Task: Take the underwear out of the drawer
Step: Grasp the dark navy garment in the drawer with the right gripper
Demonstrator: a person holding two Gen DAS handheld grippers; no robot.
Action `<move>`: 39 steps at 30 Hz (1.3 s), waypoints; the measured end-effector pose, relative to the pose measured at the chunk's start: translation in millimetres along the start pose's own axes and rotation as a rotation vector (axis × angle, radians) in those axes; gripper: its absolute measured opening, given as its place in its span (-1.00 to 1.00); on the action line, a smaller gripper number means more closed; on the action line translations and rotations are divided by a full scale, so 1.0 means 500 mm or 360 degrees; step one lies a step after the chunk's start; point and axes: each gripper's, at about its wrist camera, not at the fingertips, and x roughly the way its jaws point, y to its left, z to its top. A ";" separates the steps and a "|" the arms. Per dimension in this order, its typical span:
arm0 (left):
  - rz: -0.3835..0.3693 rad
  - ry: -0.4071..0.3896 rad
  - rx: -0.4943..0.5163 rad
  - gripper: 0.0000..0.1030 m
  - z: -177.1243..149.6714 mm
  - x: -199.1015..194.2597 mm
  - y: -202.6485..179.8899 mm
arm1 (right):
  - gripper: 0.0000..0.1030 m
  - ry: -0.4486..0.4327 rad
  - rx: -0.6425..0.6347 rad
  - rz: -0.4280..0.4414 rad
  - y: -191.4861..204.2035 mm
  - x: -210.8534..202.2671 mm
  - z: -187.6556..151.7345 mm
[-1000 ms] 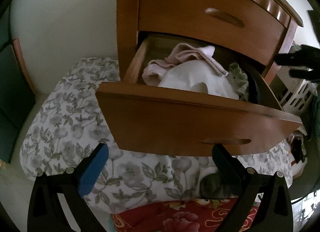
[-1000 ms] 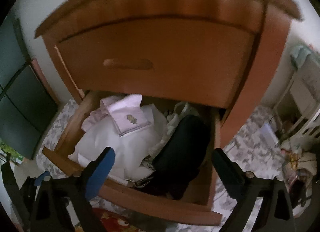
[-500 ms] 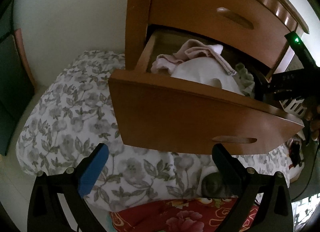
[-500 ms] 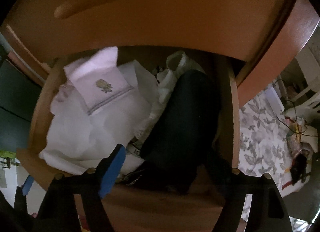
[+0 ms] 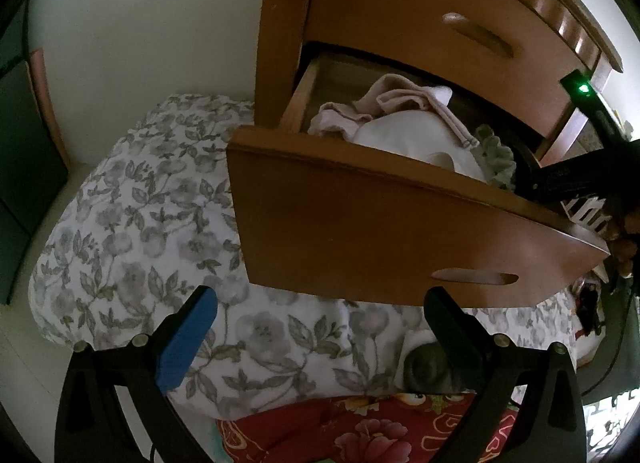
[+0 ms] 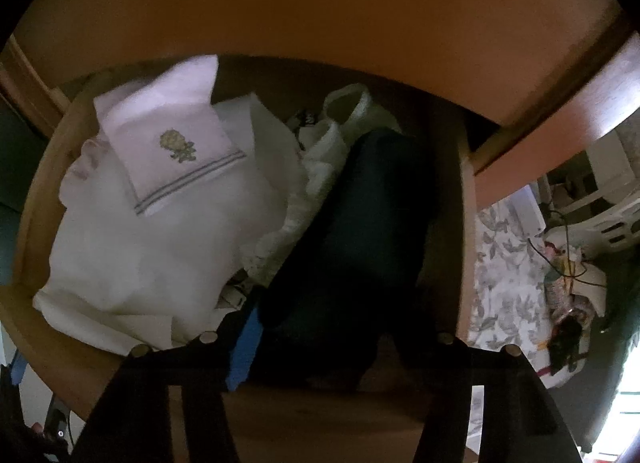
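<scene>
The lower drawer [image 5: 360,231] of a wooden chest stands pulled out and holds clothes. Dark underwear [image 6: 360,223] lies at its right side, beside a white cloth [image 6: 160,255] and a pink folded piece [image 6: 168,131] with a small embroidered motif. My right gripper [image 6: 332,327] points down into the drawer. Its jaws are closing with the dark underwear between them, and the blue pad [image 6: 244,343] is at the garment's left edge. In the left wrist view the right gripper [image 5: 580,175] shows at the drawer's right end. My left gripper [image 5: 320,299] hangs open and empty below the drawer front.
The shut upper drawer [image 5: 420,15] overhangs the open one closely. A grey floral bedspread [image 5: 140,223] lies under and left of the chest, with a red floral cloth [image 5: 340,431] nearer me. A white laundry basket [image 6: 612,223] and clutter sit at the right.
My right gripper has dropped from in front of the chest into the open drawer, and its fingers have drawn in around the dark underwear. The left gripper has barely moved.
</scene>
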 end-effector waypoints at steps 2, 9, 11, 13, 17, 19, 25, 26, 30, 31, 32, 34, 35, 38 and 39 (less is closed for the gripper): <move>-0.0001 0.0004 -0.0003 0.99 -0.001 0.002 0.002 | 0.17 -0.0025 0.0004 -0.0022 -0.011 -0.011 -0.003; -0.0009 0.0016 -0.0022 0.99 -0.003 0.008 0.006 | 0.00 -0.0065 -0.0021 -0.0120 -0.045 -0.039 -0.016; -0.0013 0.0018 -0.0021 0.99 -0.003 0.008 0.005 | -0.02 -0.0055 -0.0007 -0.0108 -0.047 -0.031 -0.011; -0.0015 0.0020 -0.0019 0.99 -0.003 0.007 0.005 | -0.10 -0.0036 -0.0005 -0.0081 -0.047 -0.012 -0.011; -0.0009 0.0016 -0.0028 0.99 -0.002 0.006 0.008 | -0.27 -0.0008 -0.0015 -0.0029 -0.034 0.013 -0.011; -0.0007 0.0014 -0.0033 0.99 -0.002 0.006 0.011 | -0.29 -0.0006 0.0000 -0.0027 -0.032 0.017 -0.011; -0.0010 0.0023 -0.0042 0.99 -0.002 0.007 0.016 | -0.70 -0.0043 0.0017 0.0024 -0.045 0.008 -0.015; -0.0011 0.0023 -0.0038 0.99 -0.001 0.006 0.015 | -0.72 -0.0052 0.0016 0.0029 -0.046 0.005 -0.018; -0.0010 0.0018 -0.0025 0.99 -0.002 0.003 0.012 | -0.77 -0.0095 0.0023 0.0048 -0.061 -0.016 -0.024; -0.0009 0.0018 -0.0025 0.99 -0.002 0.004 0.011 | -0.77 -0.0106 0.0025 0.0049 -0.065 -0.021 -0.026; -0.0009 0.0017 -0.0024 0.99 -0.002 0.003 0.010 | -0.77 -0.0118 0.0029 0.0047 -0.071 -0.027 -0.027; -0.0008 0.0018 -0.0023 0.99 -0.002 0.003 0.010 | -0.78 -0.0139 0.0040 0.0037 -0.079 -0.037 -0.026; -0.0007 0.0016 -0.0022 0.99 -0.002 0.002 0.010 | -0.78 -0.0151 0.0048 0.0033 -0.084 -0.044 -0.025; -0.0006 0.0011 -0.0018 0.99 -0.002 -0.002 0.008 | -0.79 -0.0199 0.0071 0.0019 -0.097 -0.066 -0.026; -0.0006 0.0009 -0.0017 0.99 -0.002 -0.003 0.007 | -0.79 -0.0210 0.0078 0.0020 -0.101 -0.073 -0.026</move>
